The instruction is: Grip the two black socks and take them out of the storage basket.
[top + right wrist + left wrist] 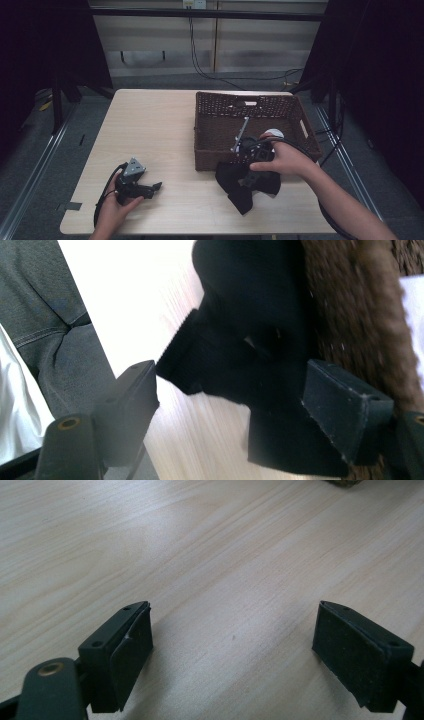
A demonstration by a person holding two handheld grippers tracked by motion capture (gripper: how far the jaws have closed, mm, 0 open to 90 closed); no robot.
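Observation:
A black cloth (241, 194) lies crumpled on the wooden table (150, 125), up against the front wall of a brown wicker basket (206, 150). My right gripper (248, 176) sits over it, held by a hand. In the right gripper view the cloth (240, 340) spreads between and beyond the jaws of the right gripper (230, 367), which stand wide apart, with the basket wall (350, 315) at the right. My left gripper (156, 187) rests low on the table's near left and points right. Its jaws are open over bare wood in the left gripper view (232, 612).
A white object (274, 134) lies inside the basket near its front right. The table's near edge runs just below both hands. Black cables trail from both grippers. The person's grey trousers (50, 315) show past the table edge.

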